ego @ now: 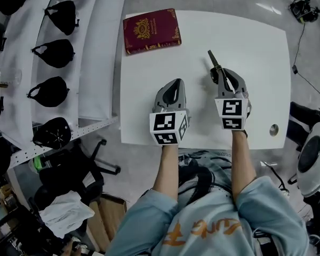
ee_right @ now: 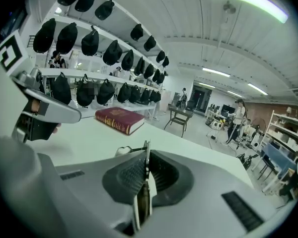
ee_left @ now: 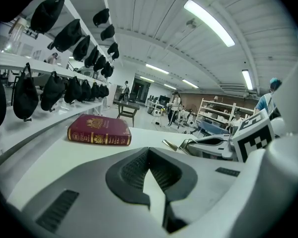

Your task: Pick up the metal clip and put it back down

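Slim dark metal clip (ego: 215, 64): long axis runs away from the person, tilted slightly left, free end pointing to the table's far side. Near end sits in the right gripper (ego: 224, 80), jaws pressed together on it. In the right gripper view it stands edge-on between the ribbed pads, a thin upright strip. Cannot tell whether it clears the tabletop.

Left gripper (ego: 174, 85): jaws together, nothing between them, just left of the right one.

Surface: white rectangular table (ego: 258, 44). Dark red hardcover book with gold crest (ego: 151, 30) lies flat at the far left corner, well apart from the clip.

Room: white shelves (ego: 90, 63) at left carry black caps (ego: 53, 52); grey floor.
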`<state>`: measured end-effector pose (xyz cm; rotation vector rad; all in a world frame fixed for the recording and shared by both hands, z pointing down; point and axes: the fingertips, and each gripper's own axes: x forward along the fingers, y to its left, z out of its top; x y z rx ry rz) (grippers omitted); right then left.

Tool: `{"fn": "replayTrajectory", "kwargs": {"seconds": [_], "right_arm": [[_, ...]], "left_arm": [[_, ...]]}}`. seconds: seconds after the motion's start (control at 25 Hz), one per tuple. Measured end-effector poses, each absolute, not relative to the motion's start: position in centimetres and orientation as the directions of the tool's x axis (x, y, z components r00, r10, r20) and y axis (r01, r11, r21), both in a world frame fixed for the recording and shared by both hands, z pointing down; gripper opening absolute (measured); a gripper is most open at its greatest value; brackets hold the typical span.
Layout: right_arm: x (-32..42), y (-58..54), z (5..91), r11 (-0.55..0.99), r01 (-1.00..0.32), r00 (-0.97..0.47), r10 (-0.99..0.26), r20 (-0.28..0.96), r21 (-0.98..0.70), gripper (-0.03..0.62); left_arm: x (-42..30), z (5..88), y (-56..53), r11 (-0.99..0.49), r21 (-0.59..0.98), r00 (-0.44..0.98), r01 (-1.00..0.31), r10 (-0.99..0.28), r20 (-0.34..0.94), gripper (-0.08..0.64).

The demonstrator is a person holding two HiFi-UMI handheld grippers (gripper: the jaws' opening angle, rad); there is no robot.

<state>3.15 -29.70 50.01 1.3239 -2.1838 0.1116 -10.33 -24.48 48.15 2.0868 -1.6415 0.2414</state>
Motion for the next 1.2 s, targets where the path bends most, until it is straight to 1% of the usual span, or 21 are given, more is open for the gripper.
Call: {"fn": "replayTrajectory", "kwargs": {"seconds": [0.24,0.68,0.96,1.2], "right_arm": [[5.0,-29.5,46.2,0.470,-0.866,-0.359,-0.821,0.444,0.169,0.028],[8.9,-28.9,38.0,0.405,-0.908,-0.365,-0.889,0.277,0.104,0.028],[12.2,-28.5,34.3,0.341,-0.938,-0.327,-0.929,0.173,0.057,0.028],[14.8,-28.6,33.6,0.290,-0.956,-0.282,-0.948,0.148,0.035,0.028]], "left_arm": [[-8.7,44.6,-24.4,-0.203,0.225,0.274,-0.953,-0.895,0.352,0.021],[-5.4,38.6,-24.3,-0.275,0.174,0.311,-0.946,-0.920,0.238,0.021],[-3.3,35.8,-24.6,-0.331,0.132,0.352,-0.934,-0.915,0.197,0.021],[-1.3,35.3,-25.0,-0.378,0.111,0.393,-0.919,-0.899,0.195,0.021]]}}
